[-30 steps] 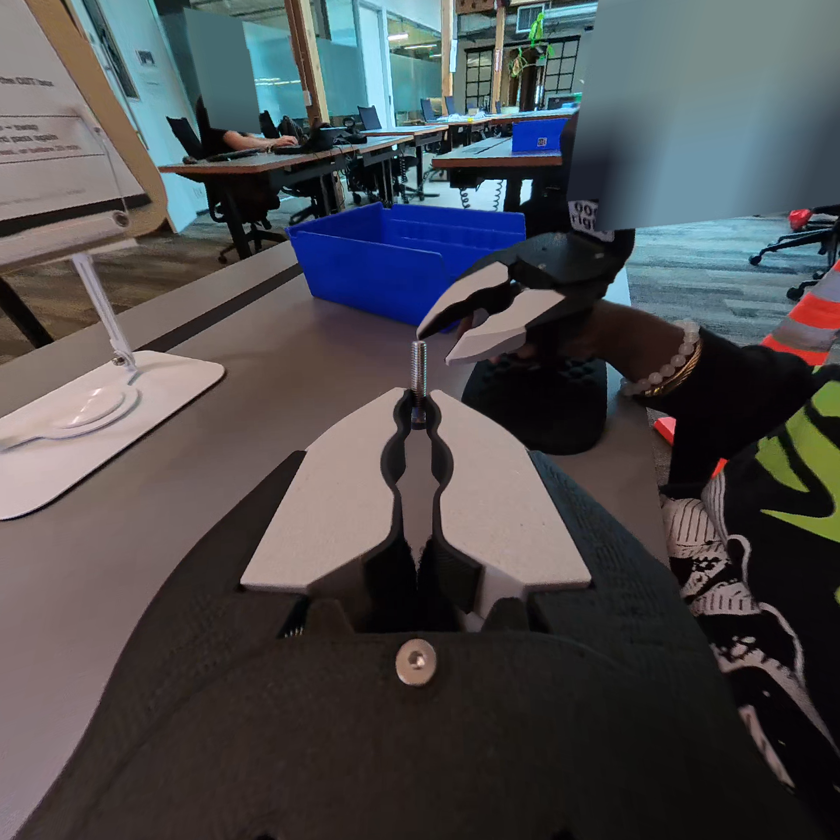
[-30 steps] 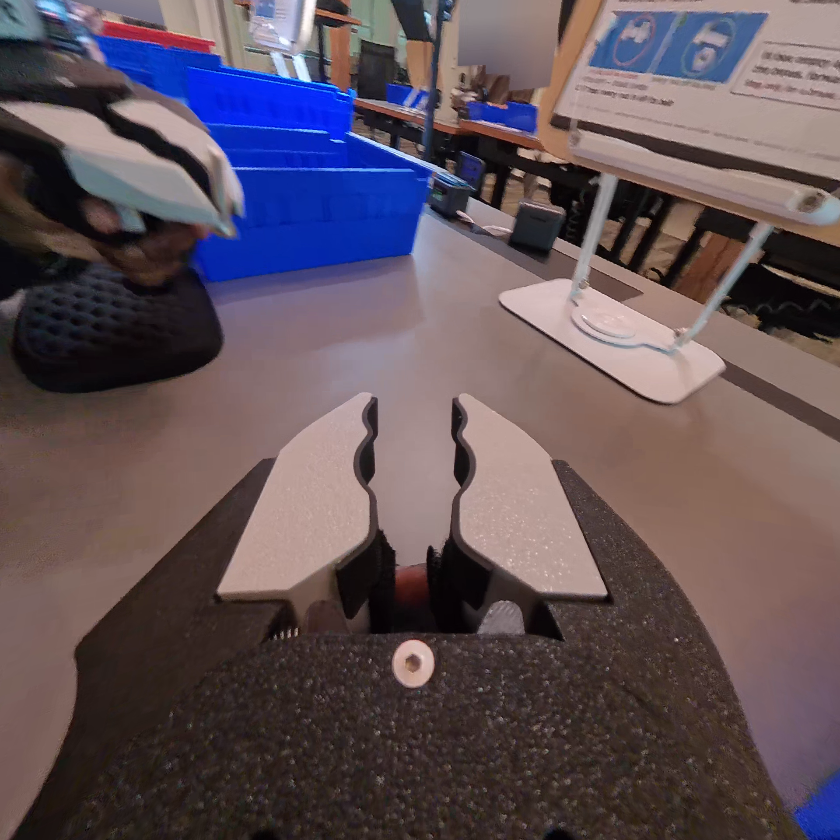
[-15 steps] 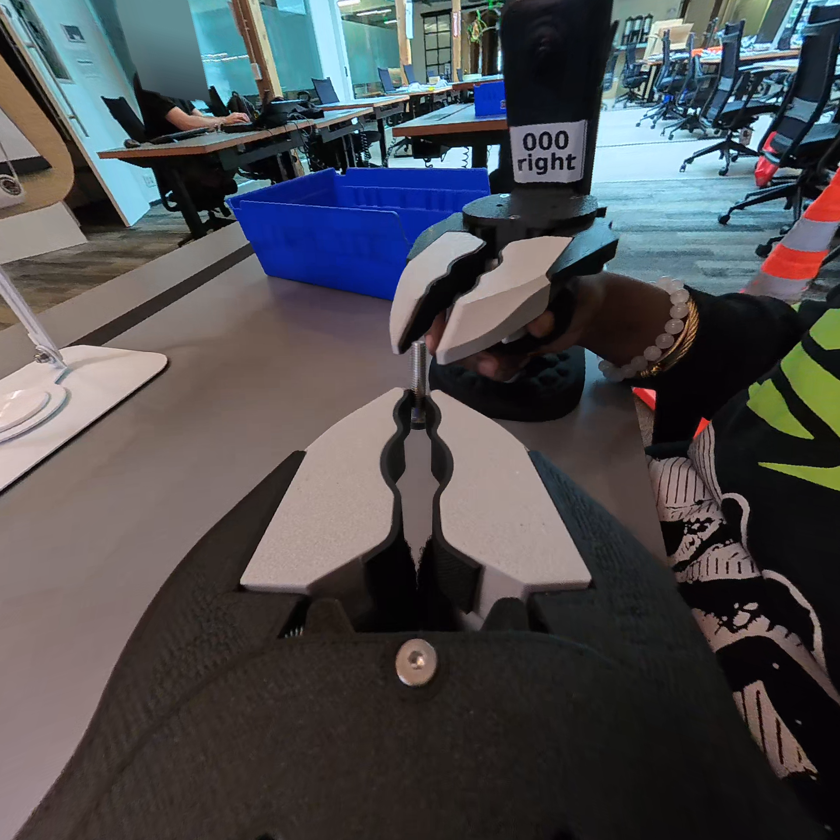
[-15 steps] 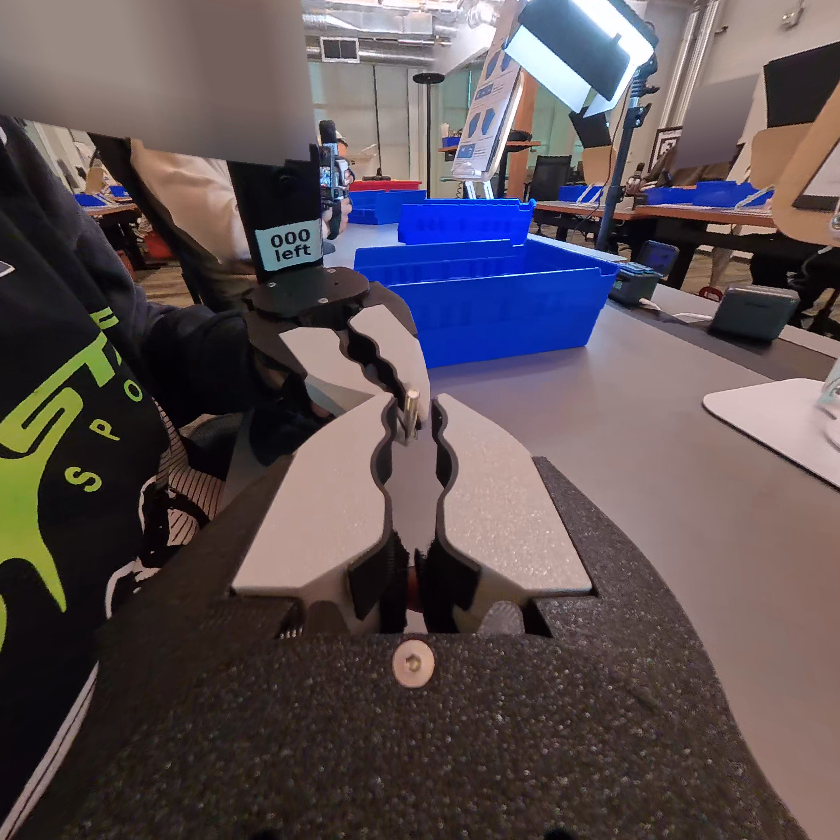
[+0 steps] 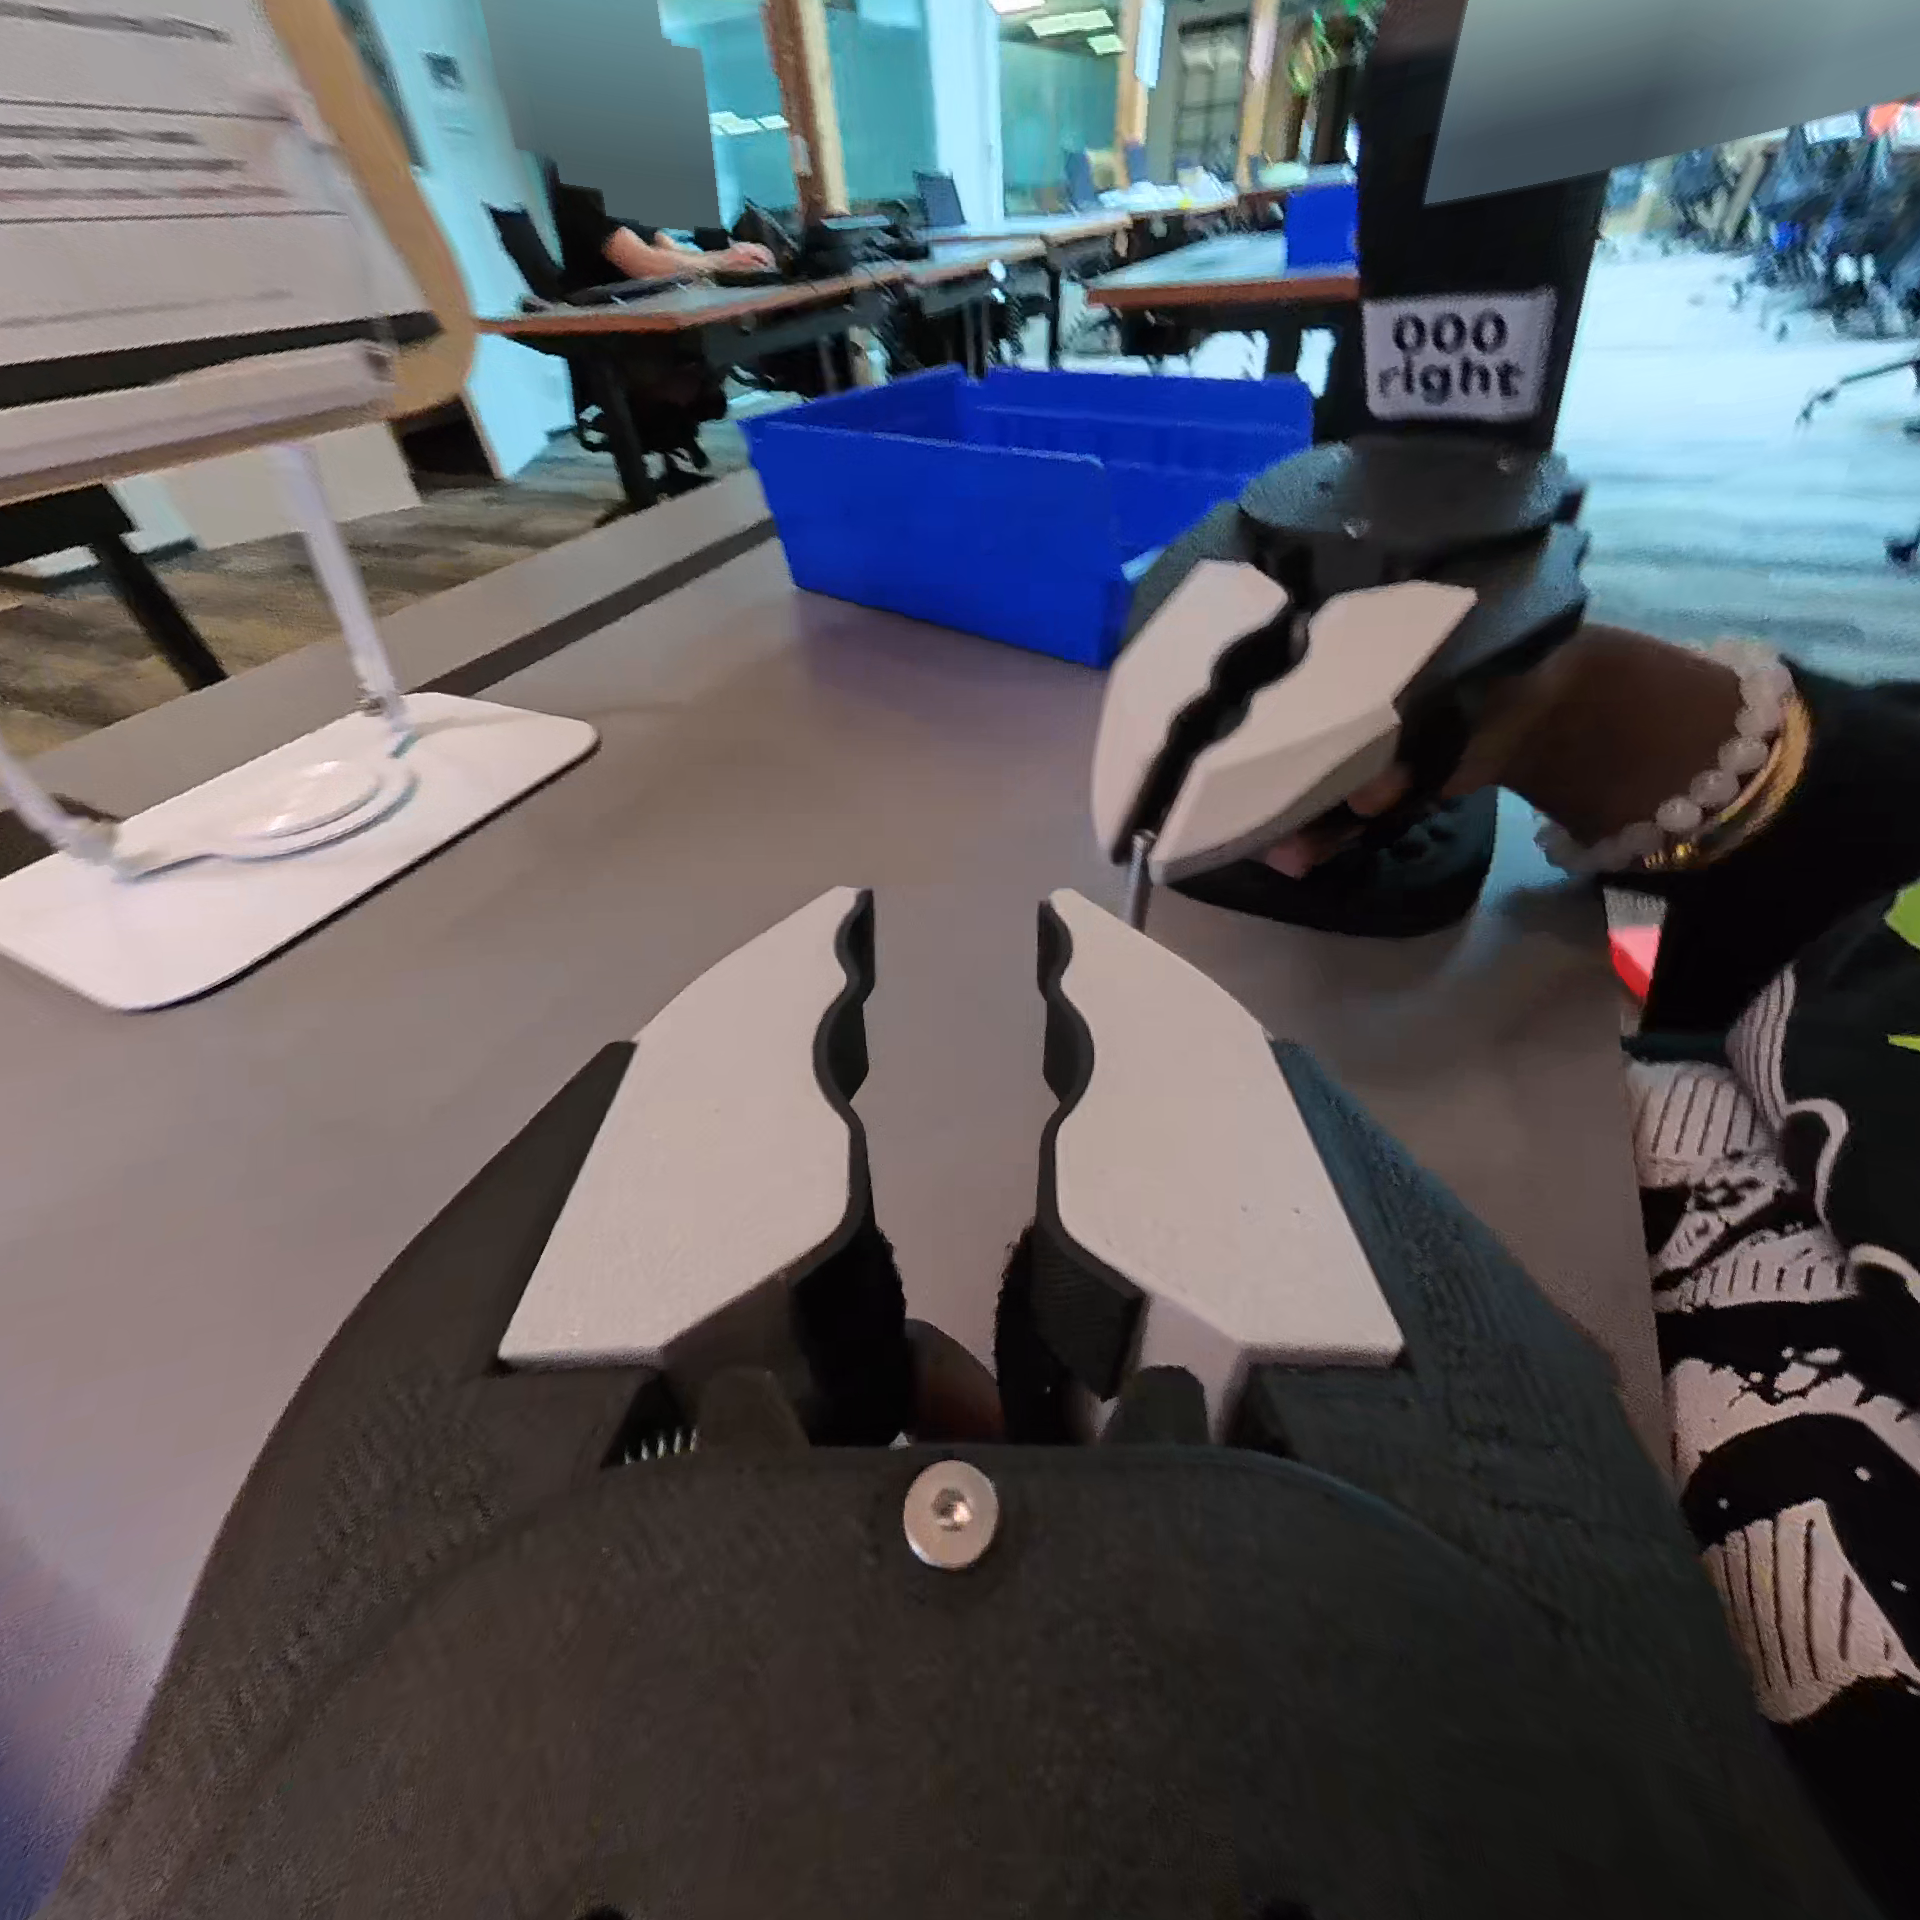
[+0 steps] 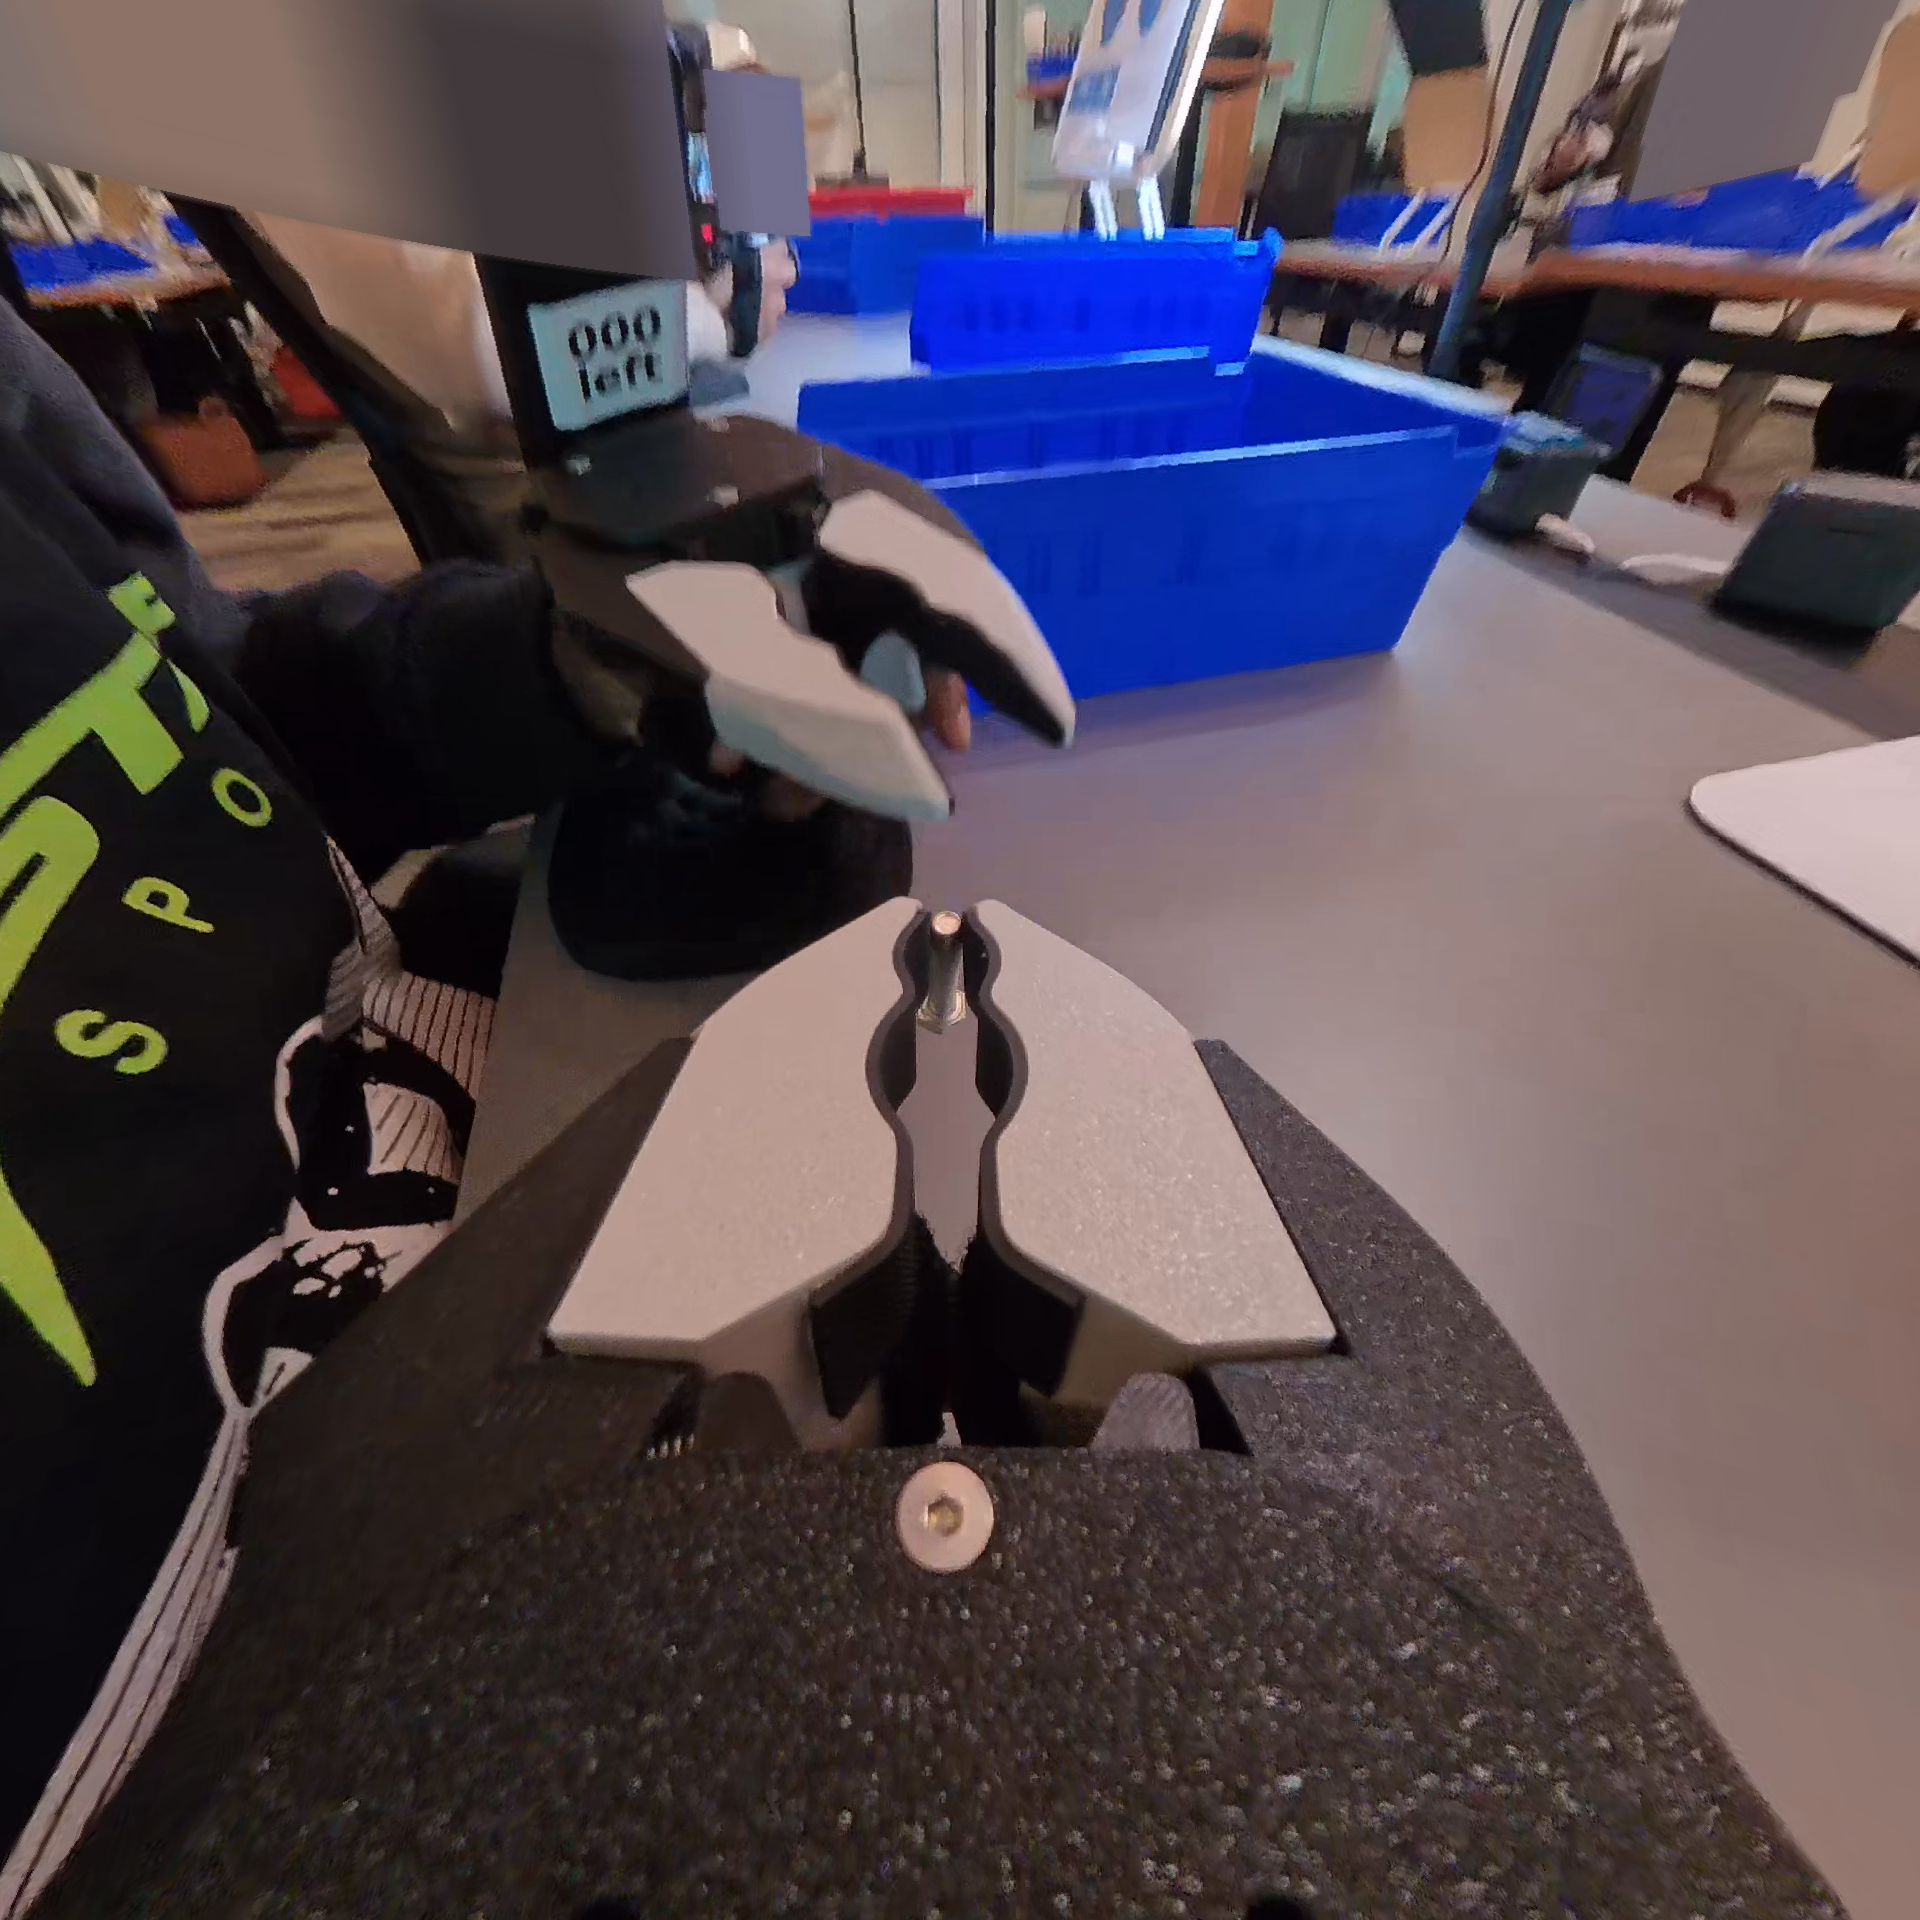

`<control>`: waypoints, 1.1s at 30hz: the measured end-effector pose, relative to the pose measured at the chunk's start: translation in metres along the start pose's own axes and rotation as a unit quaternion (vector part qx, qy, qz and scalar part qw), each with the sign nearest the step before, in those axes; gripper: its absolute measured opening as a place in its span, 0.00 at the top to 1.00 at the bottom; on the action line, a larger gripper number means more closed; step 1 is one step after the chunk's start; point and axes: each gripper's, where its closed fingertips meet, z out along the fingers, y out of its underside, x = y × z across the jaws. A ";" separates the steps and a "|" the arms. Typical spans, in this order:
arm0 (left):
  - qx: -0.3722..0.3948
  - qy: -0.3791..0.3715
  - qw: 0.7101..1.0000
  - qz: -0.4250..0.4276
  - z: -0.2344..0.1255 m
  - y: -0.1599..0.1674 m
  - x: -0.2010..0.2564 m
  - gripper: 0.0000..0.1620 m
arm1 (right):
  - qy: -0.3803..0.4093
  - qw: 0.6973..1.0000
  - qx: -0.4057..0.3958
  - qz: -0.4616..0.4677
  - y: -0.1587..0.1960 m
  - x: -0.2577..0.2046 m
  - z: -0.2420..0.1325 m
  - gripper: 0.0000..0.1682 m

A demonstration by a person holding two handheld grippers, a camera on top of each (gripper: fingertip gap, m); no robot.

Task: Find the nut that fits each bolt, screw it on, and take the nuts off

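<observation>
The right gripper (image 6: 943,914) is clenched on the bolt (image 6: 942,971), which sits between its fingertips; the bolt's long axis runs along the fingers, with the head toward the camera and the threaded end pointing out. In the left wrist view the same bolt (image 5: 1138,878) hangs from the tips of the right gripper (image 5: 1143,857), just beside the left gripper (image 5: 956,914) and a little to its right. The left gripper stands released, with nothing between its fingers. No nut shows on the bolt or on the grey table (image 5: 727,748). Behind it stands a blue bin (image 5: 935,530). Half a second ago the left gripper held the bolt upright and the right one was closing over it; now the bolt has passed to the right one.
</observation>
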 end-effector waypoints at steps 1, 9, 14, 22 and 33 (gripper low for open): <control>0.017 -0.010 1.000 -0.015 -0.006 -0.003 -0.006 0.81 | 0.001 1.000 -0.017 -0.002 0.004 0.000 0.003 0.97; 0.097 -0.049 0.991 -0.077 -0.025 -0.016 -0.027 0.81 | -0.009 0.991 -0.133 0.003 0.035 -0.003 0.025 0.97; 0.104 -0.048 0.990 -0.079 -0.026 -0.017 -0.027 0.81 | -0.029 0.984 -0.177 -0.005 0.048 -0.010 0.032 0.97; 0.107 -0.048 0.990 -0.078 -0.027 -0.017 -0.027 0.81 | -0.033 0.979 -0.199 -0.010 0.055 -0.011 0.034 0.97; 0.102 -0.049 0.991 -0.069 -0.026 -0.016 -0.025 0.81 | -0.042 0.987 -0.154 -0.003 0.041 -0.012 0.027 0.86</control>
